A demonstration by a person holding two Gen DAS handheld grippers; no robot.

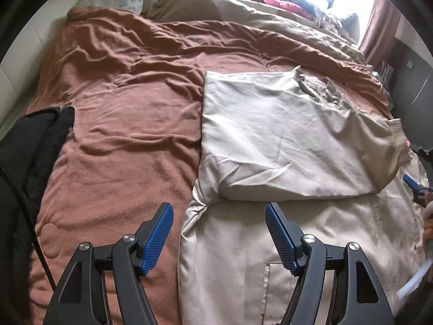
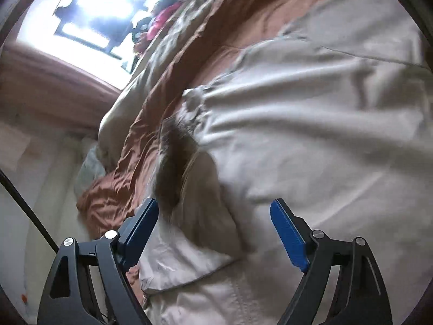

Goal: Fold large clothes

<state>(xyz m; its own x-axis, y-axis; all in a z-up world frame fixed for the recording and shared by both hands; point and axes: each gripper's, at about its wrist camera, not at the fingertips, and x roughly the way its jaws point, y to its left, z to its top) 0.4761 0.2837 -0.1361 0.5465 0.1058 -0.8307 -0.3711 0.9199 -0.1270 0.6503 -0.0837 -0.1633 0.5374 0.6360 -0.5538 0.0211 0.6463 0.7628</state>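
A large beige coat (image 1: 270,135) lies on the bed, its upper part folded over the lower part. Dark fur trim (image 1: 324,89) shows at the far right of the fold. My left gripper (image 1: 219,208) hangs open over the coat's near left edge, nothing between its blue pads. In the blurred right wrist view, my right gripper (image 2: 215,203) stands open just above the coat (image 2: 297,135), with the fur trim (image 2: 173,168) right ahead of its left finger and no cloth pinched. A blue pad of the right gripper (image 1: 412,182) peeks in at the right edge of the left wrist view.
A rumpled rust-brown blanket (image 1: 121,108) covers the bed. A beige duvet (image 1: 216,8) and a pile of clothes (image 1: 284,2) lie at the far end under a bright window. A black garment (image 1: 32,149) and a cable (image 1: 29,216) sit at the left edge.
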